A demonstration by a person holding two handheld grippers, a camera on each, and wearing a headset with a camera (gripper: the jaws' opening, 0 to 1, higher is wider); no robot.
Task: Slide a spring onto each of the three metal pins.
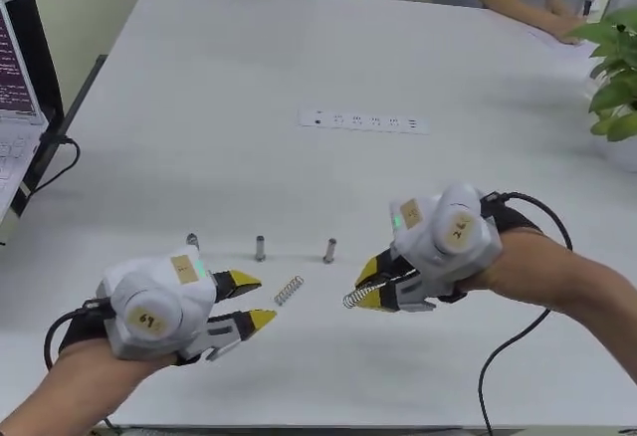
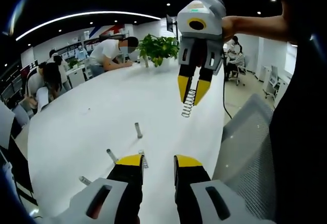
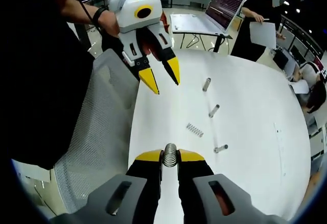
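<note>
Three metal pins (image 1: 260, 248) stand bare on the table (image 1: 398, 38). Right gripper (image 1: 366, 285) clamped on a spring (image 1: 355, 299); left gripper (image 1: 259, 300) wide open, empty, second spring (image 1: 289, 290) near its tips.

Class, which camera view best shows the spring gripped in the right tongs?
The left gripper view: the spring hangs at full length from the right tongs, seen side-on. The right gripper view shows it end-on; the head view shows it small.

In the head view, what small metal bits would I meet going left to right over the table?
Left pin → middle pin → loose spring → right pin → held spring, pinched in the right tool.
</note>
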